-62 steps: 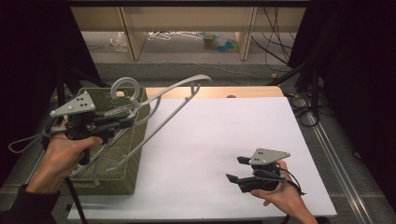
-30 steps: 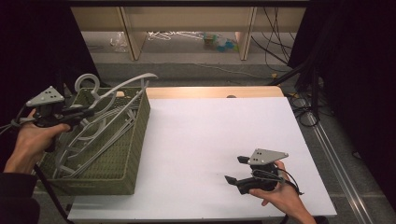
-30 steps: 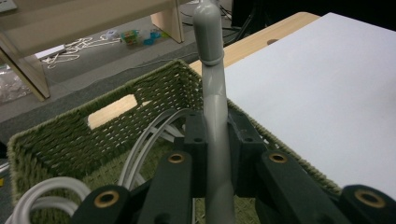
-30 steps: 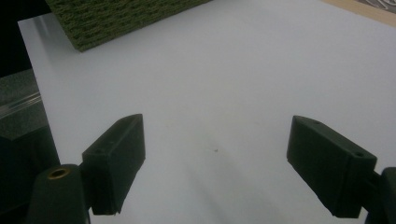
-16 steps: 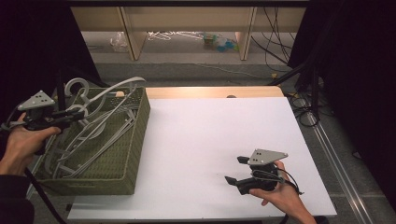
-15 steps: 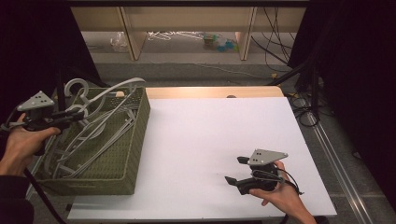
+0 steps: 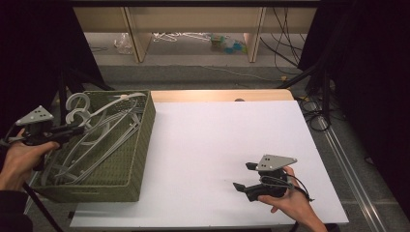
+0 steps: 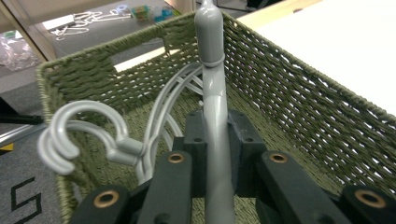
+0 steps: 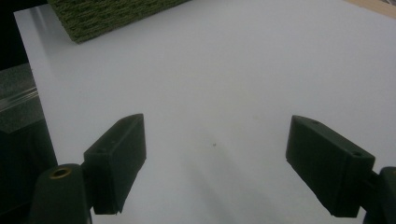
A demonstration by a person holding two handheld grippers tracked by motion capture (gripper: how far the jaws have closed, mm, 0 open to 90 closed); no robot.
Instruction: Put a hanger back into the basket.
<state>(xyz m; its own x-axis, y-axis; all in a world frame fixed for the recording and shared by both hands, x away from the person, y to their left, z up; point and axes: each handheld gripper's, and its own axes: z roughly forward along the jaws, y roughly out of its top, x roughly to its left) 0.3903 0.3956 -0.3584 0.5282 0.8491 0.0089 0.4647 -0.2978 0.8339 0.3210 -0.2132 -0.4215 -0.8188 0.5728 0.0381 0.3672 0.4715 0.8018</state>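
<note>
Gripping a smooth grey plastic hanger (image 8: 215,140) with the left gripper (image 8: 217,135), just inside the green woven basket (image 7: 138,159) at the table's left edge; right gripper (image 9: 215,158) gaping wide over bare white tabletop (image 7: 227,130).

black gripper (image 7: 249,176) jaws, brass screws, grey three-cornered plate.

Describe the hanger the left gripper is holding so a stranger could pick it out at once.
Start at the green woven basket on the left end of the white table. Several grey plastic hangers lie heaped inside it. The held hanger is the one clamped between the jaws of the left gripper at the basket's left rim; the others lie loose.
</note>
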